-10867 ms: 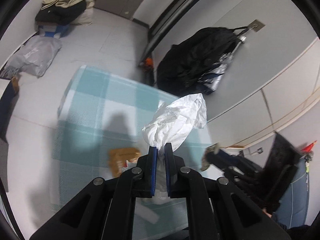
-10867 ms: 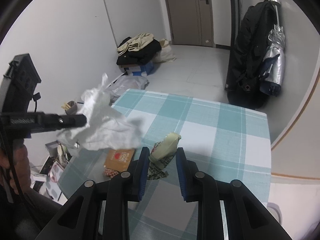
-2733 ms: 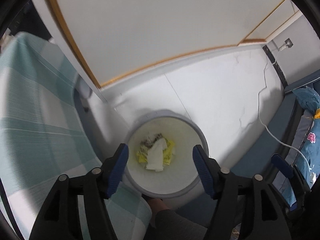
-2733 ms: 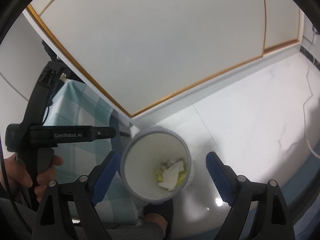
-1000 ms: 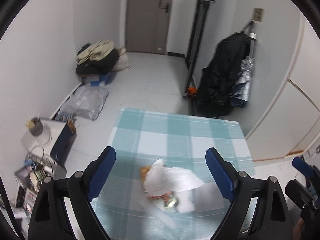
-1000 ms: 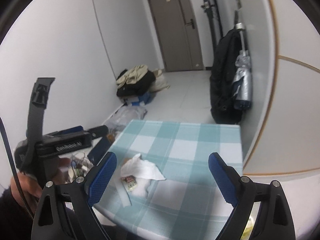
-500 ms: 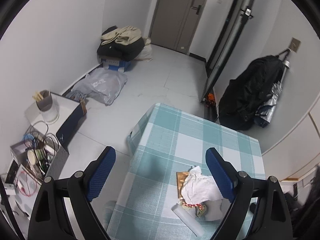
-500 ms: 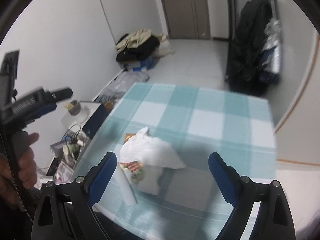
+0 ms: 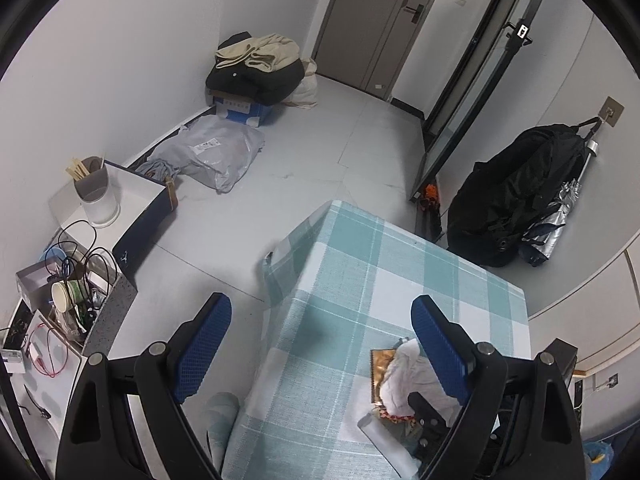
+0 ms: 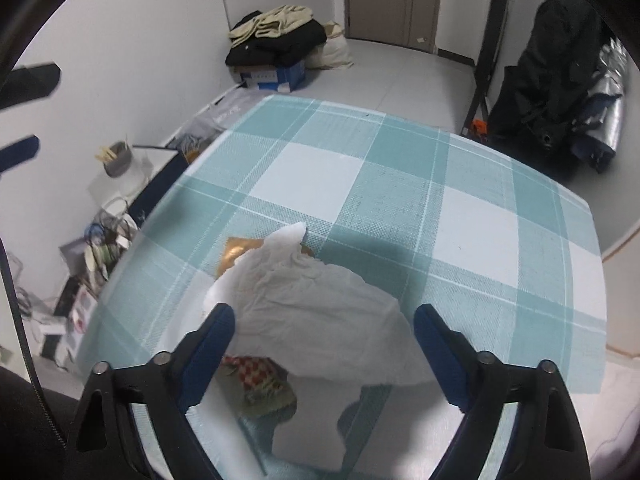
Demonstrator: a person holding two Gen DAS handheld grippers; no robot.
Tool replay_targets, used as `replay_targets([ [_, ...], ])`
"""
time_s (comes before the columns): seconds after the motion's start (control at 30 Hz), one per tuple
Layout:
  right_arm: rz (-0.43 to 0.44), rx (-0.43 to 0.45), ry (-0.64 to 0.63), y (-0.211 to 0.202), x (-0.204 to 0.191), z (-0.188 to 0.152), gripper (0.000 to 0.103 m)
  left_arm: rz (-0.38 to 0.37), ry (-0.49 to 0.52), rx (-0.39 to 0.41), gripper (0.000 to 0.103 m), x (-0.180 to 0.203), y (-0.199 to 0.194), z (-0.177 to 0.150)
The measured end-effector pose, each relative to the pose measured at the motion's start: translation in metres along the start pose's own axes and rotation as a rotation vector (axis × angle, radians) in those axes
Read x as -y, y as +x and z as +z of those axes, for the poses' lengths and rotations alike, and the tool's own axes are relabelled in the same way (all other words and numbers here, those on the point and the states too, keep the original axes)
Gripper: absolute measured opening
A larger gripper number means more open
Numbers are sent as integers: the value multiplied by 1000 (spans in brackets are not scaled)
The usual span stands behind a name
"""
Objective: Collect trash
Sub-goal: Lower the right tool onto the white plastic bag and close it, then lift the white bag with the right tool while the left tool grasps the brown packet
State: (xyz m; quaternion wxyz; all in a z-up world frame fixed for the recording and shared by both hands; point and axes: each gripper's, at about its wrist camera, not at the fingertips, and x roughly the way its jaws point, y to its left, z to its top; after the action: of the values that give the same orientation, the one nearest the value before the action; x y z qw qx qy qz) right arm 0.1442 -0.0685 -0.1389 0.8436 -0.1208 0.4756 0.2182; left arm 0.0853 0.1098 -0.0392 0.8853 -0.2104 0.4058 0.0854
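Observation:
A crumpled white tissue (image 10: 312, 304) lies on the teal checked tablecloth (image 10: 400, 200), covering a small pile of trash. An orange-brown packet (image 10: 240, 252) pokes out behind it, a red-checked wrapper (image 10: 256, 376) and a white paper piece (image 10: 308, 420) in front. My right gripper (image 10: 326, 344) hangs just over the tissue; its jaws are closing, the tissue between them, pads not pressing on it. In the left wrist view the same tissue (image 9: 404, 376) and packet (image 9: 380, 360) sit low right behind one finger. My left gripper (image 9: 320, 344) is open, empty, over the table's left edge (image 9: 280, 320).
On the floor lie a clothes pile on a blue box (image 9: 256, 64), a grey bag (image 9: 208, 152) and a white box with a cup (image 9: 96, 196); cluttered boxes (image 9: 72, 300) stand at the left. A black bag with an umbrella (image 9: 520, 200) hangs on the right wall.
My right gripper has dropped towards the trash pile, so the tissue now fills the space between its jaws, which stand a little narrower. The left gripper swung left; the table sits further right in its view.

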Motion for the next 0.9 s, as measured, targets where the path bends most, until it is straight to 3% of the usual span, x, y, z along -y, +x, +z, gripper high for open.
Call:
replay_targets([
  [0.07,-5,-13,-20,5,-1,0,63,6,-14,-9,89,-5,3,1],
  [0.17,13,-28,-23,8,-2,-2,47,17,-35,-24,89,-12,7,1],
  [0.43,-22,36,-87,-8,-6,-5,38,29,-25,-38,89,-9,11,1],
  [0.7,48,130,-54,-36,8,-3,26,35,0,-62,89,-5,18,-1],
  [0.9,122,218,3,-60,29,-4,23,-26,49,-115,89,7,28,-7],
])
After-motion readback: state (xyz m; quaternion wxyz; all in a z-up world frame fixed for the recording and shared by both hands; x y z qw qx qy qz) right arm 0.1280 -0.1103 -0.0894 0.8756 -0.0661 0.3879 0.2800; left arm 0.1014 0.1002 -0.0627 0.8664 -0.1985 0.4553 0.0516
